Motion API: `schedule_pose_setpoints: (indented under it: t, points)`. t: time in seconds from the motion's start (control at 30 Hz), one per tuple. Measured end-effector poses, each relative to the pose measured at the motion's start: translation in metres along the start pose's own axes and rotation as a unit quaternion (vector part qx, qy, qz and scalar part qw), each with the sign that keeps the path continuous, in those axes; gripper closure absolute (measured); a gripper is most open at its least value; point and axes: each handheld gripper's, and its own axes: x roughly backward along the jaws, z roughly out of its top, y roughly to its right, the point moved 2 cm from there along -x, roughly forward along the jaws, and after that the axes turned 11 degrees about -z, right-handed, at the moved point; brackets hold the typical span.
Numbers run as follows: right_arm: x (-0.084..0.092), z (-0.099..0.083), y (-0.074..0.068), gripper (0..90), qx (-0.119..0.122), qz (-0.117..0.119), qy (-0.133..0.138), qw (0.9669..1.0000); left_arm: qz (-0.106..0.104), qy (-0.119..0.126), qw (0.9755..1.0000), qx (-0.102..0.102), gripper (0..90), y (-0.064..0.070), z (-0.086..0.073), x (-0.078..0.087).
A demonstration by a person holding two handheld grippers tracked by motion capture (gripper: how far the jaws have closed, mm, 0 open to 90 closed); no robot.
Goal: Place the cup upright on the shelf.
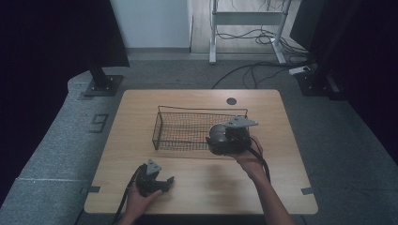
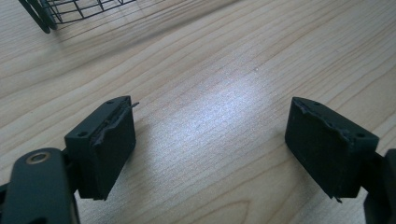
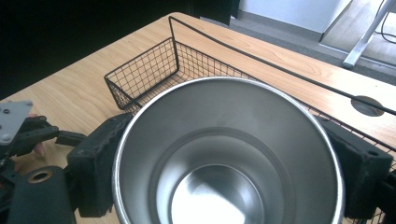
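While the left gripper [image 1: 165,182] sits at lower left of the high view with jaws spread wide over bare table [image 1: 211,187], nothing between them, one wire basket [image 1: 162,126] stands mid-frame. Right of centre, the right gripper [image 1: 213,140] pinches one steel cup [image 3: 224,154] by its sides, held over the basket's right end. Count: two grippers, one basket, one cup.

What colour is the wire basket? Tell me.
Black: the wire basket shows best in the right gripper view.
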Motion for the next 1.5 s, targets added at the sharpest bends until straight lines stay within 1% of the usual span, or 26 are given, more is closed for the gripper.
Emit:
schedule_pose_setpoints:
  t: [0.2, 0.33, 0.4, 0.93, 1.07, 1.17, 1.3, 1.4, 1.5]
  points:
    - [-0.007, 0.005, 0.003, 13.4, -0.003, -0.005, -0.005, 1.0, 0.0, 0.0, 1.0, 0.0, 16.2, 0.0, 0.0, 0.0]
    - [-0.013, 0.007, 0.006, 13.4, -0.011, -0.001, -0.006, 0.9999, 0.0, 0.0, 1.0, 0.0, 16.2, 0.0, 0.0, 0.0]
    - [-0.016, 0.007, 0.007, 13.4, -0.009, -0.009, -0.009, 0.9999, 0.0, 0.0, 1.0, 0.0, 16.1, 0.0, 0.0, 0.0]
    - [-0.028, 0.015, 0.018, 13.4, -0.019, -0.022, -0.015, 0.9995, 0.0, 0.0, 1.0, 0.0, 16.2, 0.0, 0.0, 0.0]
    - [-0.032, 0.017, 0.02, 13.4, -0.017, -0.024, -0.016, 0.9994, 0.0, 0.001, 1.0, 0.0, 16.1, 0.0, 0.0, 0.0]
    - [-0.034, 0.019, 0.019, 13.4, -0.016, -0.023, -0.018, 0.9994, 0.0, 0.001, 1.0, 0.0, 16.1, 0.0, 0.0, 0.0]
    - [-0.038, 0.022, 0.02, 13.4, -0.012, -0.017, -0.015, 0.9997, 0.0, 0.001, 1.0, 0.001, 16.2, 0.0, 0.0, 0.0]
    - [-0.042, 0.023, 0.022, 13.4, -0.018, -0.01, -0.015, 0.9997, -0.001, 0.001, 1.0, 0.001, 16.1, 0.0, 0.0, 0.0]
    - [-0.045, 0.024, 0.024, 13.4, -0.018, -0.014, -0.018, 0.9996, 0.0, 0.001, 1.0, 0.001, 16.1, 0.0, 0.0, 0.0]
